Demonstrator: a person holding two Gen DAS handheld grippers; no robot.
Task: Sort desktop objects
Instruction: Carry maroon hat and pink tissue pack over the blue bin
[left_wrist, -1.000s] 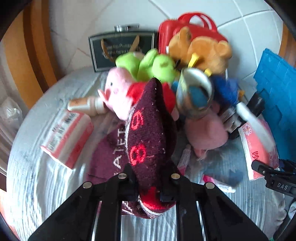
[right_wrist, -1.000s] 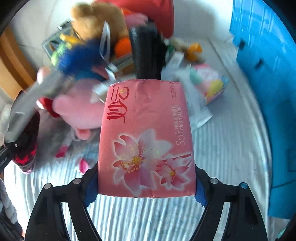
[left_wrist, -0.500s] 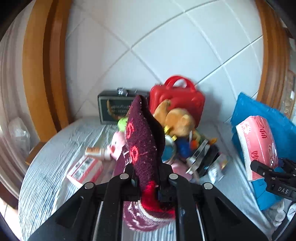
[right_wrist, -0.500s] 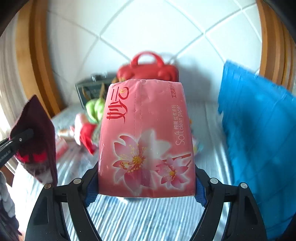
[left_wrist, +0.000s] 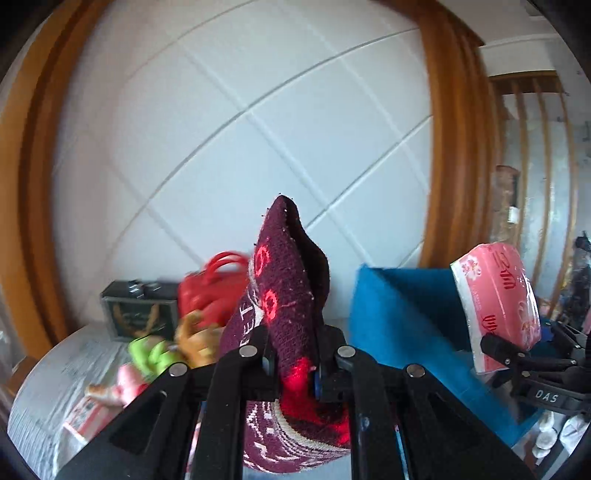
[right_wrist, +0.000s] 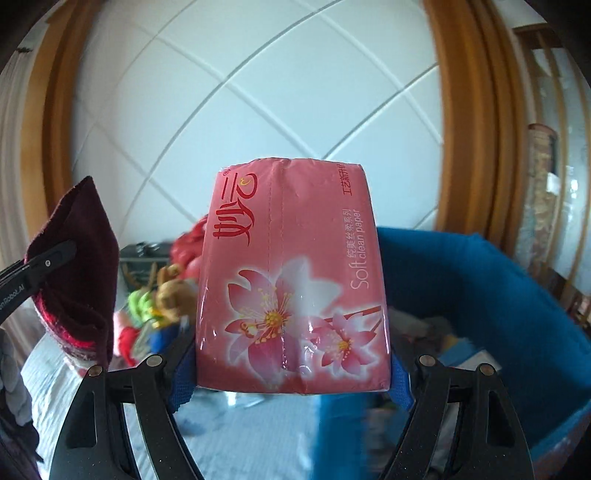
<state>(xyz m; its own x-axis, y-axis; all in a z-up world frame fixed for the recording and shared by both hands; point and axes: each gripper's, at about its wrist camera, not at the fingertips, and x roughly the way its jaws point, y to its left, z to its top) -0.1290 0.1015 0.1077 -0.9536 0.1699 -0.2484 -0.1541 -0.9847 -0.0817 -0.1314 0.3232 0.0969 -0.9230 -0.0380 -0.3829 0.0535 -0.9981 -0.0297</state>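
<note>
My left gripper (left_wrist: 293, 369) is shut on a dark maroon knitted sock (left_wrist: 288, 295) with red marks and holds it high above the table; the sock also shows at the left of the right wrist view (right_wrist: 77, 266). My right gripper (right_wrist: 291, 380) is shut on a pink tissue pack (right_wrist: 291, 280) with flower print, raised beside and partly over the blue bin (right_wrist: 480, 295). The pack also shows in the left wrist view (left_wrist: 498, 299), right of the blue bin (left_wrist: 406, 325).
A pile of plush toys (left_wrist: 159, 354), a red case (left_wrist: 210, 291) and a dark framed box (left_wrist: 140, 314) lie on the striped cloth (left_wrist: 55, 387) by the tiled wall. Several items lie inside the bin (right_wrist: 454, 343). Wooden frames stand at both sides.
Both grippers have risen and drawn back from the pile, still holding the sock and the tissue pack. The right gripper has moved toward the blue bin.
</note>
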